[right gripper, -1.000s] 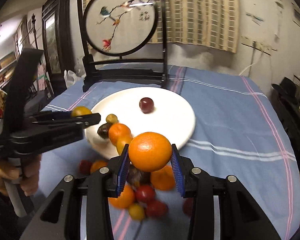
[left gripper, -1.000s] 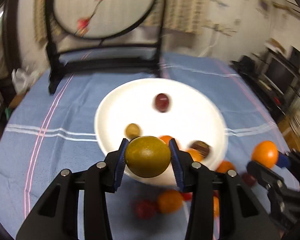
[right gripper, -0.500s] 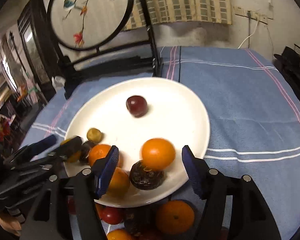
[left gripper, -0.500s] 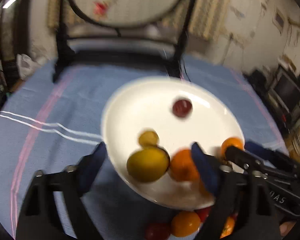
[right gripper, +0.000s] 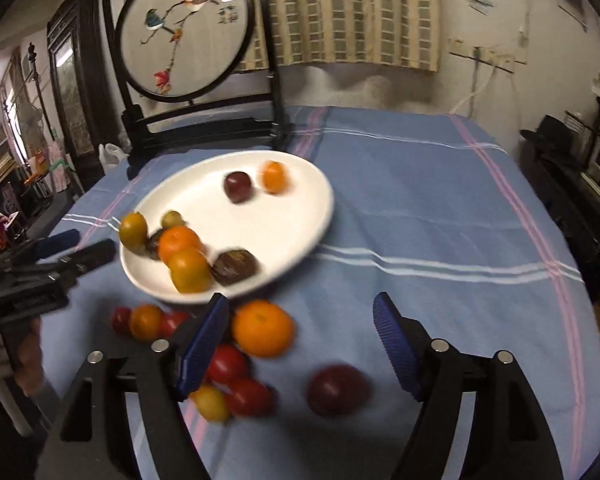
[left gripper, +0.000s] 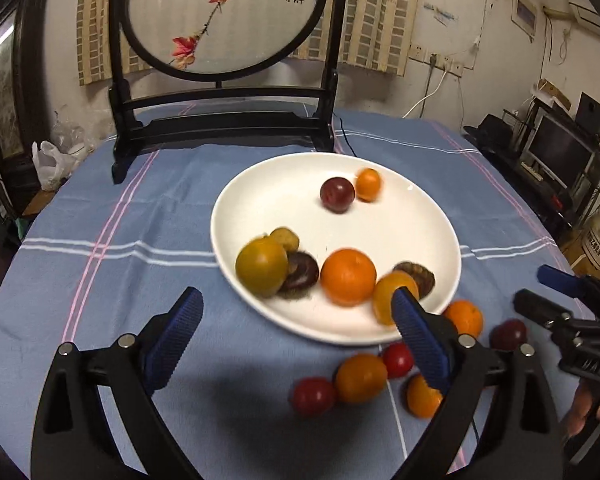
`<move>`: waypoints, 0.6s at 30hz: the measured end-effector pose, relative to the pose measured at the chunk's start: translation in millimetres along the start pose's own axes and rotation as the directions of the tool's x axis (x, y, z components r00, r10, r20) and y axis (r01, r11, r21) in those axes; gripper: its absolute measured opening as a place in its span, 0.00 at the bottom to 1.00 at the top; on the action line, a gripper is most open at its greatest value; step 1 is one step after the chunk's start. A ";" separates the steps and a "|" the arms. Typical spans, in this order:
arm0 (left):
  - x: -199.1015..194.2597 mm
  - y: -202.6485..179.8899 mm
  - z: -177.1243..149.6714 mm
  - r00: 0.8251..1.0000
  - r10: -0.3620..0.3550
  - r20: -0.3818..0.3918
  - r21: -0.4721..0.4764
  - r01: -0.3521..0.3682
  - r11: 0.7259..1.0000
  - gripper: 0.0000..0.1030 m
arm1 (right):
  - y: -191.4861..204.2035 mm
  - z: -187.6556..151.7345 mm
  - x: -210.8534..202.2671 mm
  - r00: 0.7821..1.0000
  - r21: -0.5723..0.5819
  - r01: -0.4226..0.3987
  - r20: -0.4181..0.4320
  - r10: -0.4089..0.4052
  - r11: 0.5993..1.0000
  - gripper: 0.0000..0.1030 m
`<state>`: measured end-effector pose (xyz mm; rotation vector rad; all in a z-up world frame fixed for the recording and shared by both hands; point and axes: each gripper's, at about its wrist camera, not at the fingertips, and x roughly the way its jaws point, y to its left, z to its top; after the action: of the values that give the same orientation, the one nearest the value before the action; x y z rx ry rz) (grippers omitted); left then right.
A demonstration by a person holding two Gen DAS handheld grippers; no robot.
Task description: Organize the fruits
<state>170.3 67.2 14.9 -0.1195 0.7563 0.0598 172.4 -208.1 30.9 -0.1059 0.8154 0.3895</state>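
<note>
Two grippers hover over the blue tablecloth (left gripper: 100,208) with jaws spread wide, holding nothing. The left gripper (left gripper: 296,332) sits near the white plate (left gripper: 268,184), where a greenish-yellow fruit (left gripper: 261,267), a big orange (left gripper: 348,277), a dark plum (left gripper: 337,194) and a small orange (left gripper: 368,184) rest. The right gripper (right gripper: 300,340) hangs above loose fruit on the cloth just near of the plate: an orange (right gripper: 263,328), red tomatoes (right gripper: 249,397) and a dark red plum (right gripper: 336,390).

A round embroidered screen (left gripper: 224,12) stands at the far edge of the blue tablecloth (left gripper: 112,280). A white plastic bag (left gripper: 50,160) lies left of it.
</note>
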 end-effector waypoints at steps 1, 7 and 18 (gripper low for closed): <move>-3.7 1.2 -4.8 1.000 -0.010 -0.004 -0.013 0.010 1.000 0.90 | -7.0 -7.2 -3.6 0.999 0.007 0.029 -0.016 -0.029 1.000 0.75; -7.0 -0.9 -38.4 0.997 -0.048 -0.059 -0.033 0.046 0.998 0.90 | -24.0 -46.9 -6.5 0.989 -0.012 0.103 -0.104 -0.104 0.995 0.75; -4.0 -1.5 -54.7 0.993 -0.102 -0.057 -0.009 0.102 0.995 0.90 | -13.6 -74.6 14.1 0.974 -0.059 0.119 -0.186 -0.128 0.991 0.74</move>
<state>130.3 58.6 -21.7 -0.1658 0.8059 -0.0385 134.9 -234.4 -31.2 -0.2396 0.9825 0.2836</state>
